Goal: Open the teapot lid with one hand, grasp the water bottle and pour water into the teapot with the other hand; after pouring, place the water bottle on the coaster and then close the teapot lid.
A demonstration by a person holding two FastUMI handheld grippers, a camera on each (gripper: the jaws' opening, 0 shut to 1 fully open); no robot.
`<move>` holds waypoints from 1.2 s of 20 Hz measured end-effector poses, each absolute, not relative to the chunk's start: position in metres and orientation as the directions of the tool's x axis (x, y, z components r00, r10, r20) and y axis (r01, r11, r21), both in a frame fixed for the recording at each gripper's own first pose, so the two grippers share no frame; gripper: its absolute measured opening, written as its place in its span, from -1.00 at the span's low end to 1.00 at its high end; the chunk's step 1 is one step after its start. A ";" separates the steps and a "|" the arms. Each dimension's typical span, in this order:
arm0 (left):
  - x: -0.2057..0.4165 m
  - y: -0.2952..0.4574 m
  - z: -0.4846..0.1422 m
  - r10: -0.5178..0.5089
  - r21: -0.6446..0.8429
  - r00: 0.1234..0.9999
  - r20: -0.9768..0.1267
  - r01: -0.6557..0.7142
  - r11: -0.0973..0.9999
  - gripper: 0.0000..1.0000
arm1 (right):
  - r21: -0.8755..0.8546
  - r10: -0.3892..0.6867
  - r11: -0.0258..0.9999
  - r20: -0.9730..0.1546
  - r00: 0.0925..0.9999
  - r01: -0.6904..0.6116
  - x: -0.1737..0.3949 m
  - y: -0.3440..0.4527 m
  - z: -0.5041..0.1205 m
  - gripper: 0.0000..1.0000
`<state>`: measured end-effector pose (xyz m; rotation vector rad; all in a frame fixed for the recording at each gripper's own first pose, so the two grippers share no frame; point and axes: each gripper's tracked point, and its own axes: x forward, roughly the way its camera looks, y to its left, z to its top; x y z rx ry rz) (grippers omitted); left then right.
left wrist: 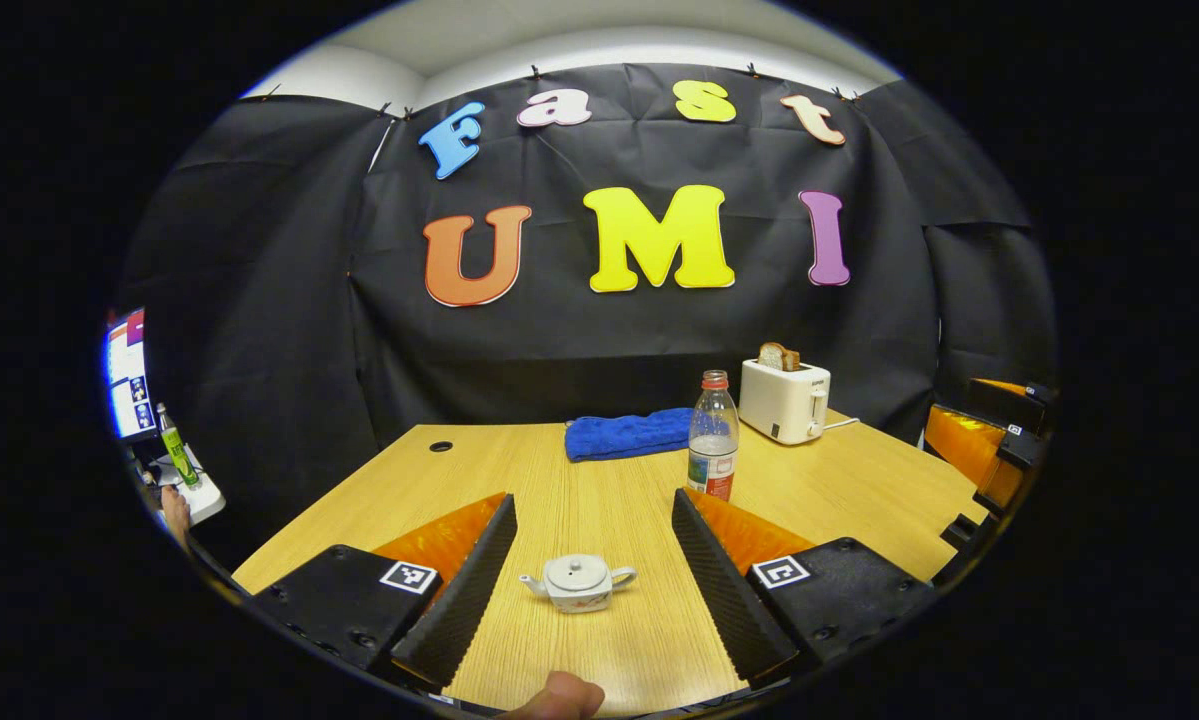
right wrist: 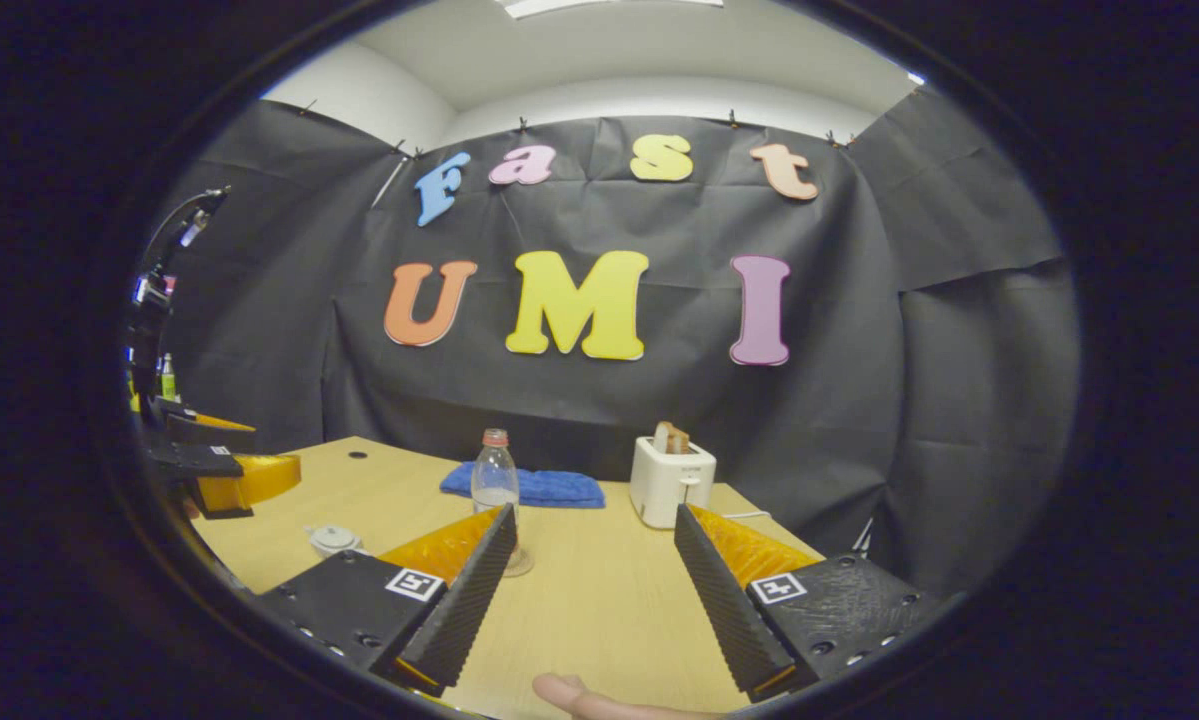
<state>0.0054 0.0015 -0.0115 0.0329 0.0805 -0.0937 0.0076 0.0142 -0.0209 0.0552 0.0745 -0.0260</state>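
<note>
Item one, the water bottle: clear plastic with a red cap, part full, and wearing a red and white label whose print is too small to read. It is standing upright on the wooden table, just in front of a folded blue cloth and near a white toaster that is carrying a slice of bread.

Item two, the teapot: small, white, lid sitting on, spout pointing one way and handle the other. In the left gripper view it is sitting on the table between your fingers, not touching either.

You are holding the left gripper wide open and empty, square black-and-white markers showing on both jaws.

You are holding the right gripper wide open too, gripping nothing; in its view the bottle is standing behind the left finger, and the teapot is lying off to the left.
</note>
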 end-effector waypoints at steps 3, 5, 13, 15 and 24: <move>-0.007 0.006 0.001 -0.085 0.002 0.995 -0.058 0.086 0.996 0.96 | 0.095 -0.023 0.995 -0.103 0.994 0.033 -0.006 0.006 -0.013 0.90; -0.014 0.011 0.006 -0.062 0.007 0.997 -0.047 0.062 0.998 0.96 | 0.110 -0.036 0.993 -0.082 0.996 0.044 -0.013 -0.003 -0.003 0.90; -0.027 0.016 0.020 -0.044 0.014 0.999 -0.012 0.044 0.999 0.97 | 0.071 -0.067 0.995 -0.036 0.997 0.070 -0.026 -0.013 0.004 0.90; -0.026 0.016 0.019 -0.037 0.019 0.999 -0.013 0.038 0.999 0.97 | 0.074 -0.075 0.994 -0.057 0.996 0.079 -0.025 -0.016 -0.002 0.96; -0.027 0.005 0.017 -0.023 0.036 1.000 -0.002 0.023 0.999 0.97 | 0.049 -0.101 0.994 -0.035 0.994 0.102 -0.023 -0.028 0.001 0.96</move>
